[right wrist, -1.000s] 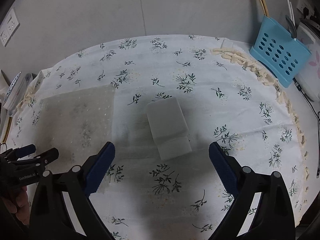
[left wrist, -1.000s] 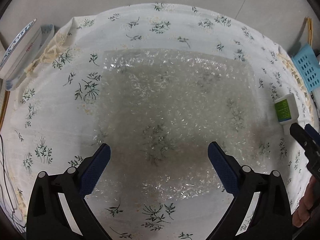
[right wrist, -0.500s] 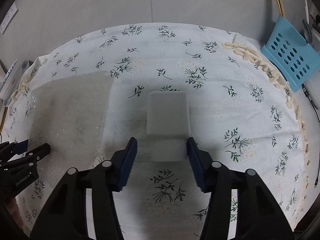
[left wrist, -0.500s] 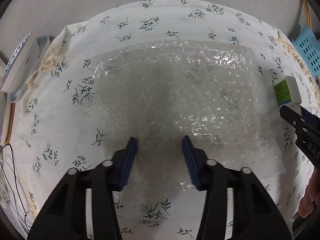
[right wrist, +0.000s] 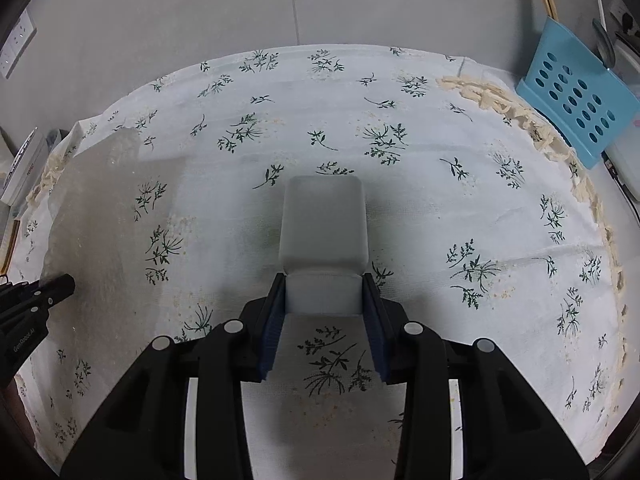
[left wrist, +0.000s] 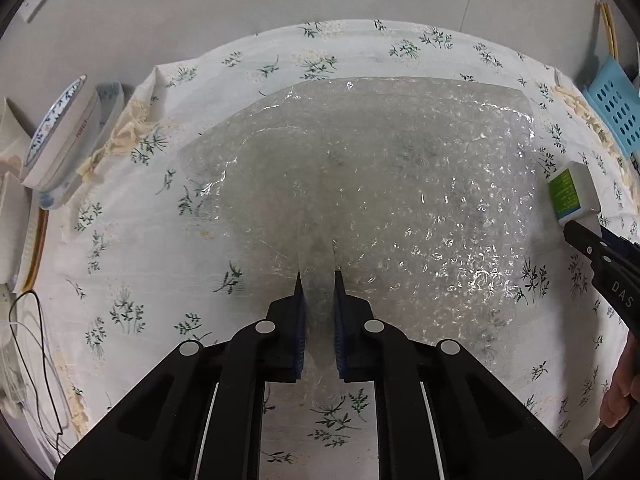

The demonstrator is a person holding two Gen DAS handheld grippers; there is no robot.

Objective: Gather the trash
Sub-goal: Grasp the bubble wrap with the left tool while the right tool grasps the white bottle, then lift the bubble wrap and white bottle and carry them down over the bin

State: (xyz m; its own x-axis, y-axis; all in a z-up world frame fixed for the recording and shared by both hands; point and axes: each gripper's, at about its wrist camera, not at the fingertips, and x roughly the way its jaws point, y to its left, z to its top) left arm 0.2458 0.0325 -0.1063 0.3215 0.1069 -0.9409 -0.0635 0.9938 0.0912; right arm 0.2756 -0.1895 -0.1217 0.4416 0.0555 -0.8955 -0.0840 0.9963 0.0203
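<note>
Both wrist views look steeply down, close — sharing the tablecloth (left wrist: 132, 240).

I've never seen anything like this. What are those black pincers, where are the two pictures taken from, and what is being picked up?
There is no robot here. A person holds a two-finger tool in each hand, and each tool carries a wide-angle camera looking forward along its fingers.

One picture is from the left tool. It has pinched a fold of the clear bubble wrap lying on the flowered tablecloth.

The other is from the right tool. Its jaws are closing on the near end of a small whitish box, pads against its sides. The left picture shows a green label on that box.

A blue perforated basket stands at the table's far right edge. The job is collecting trash.
</note>
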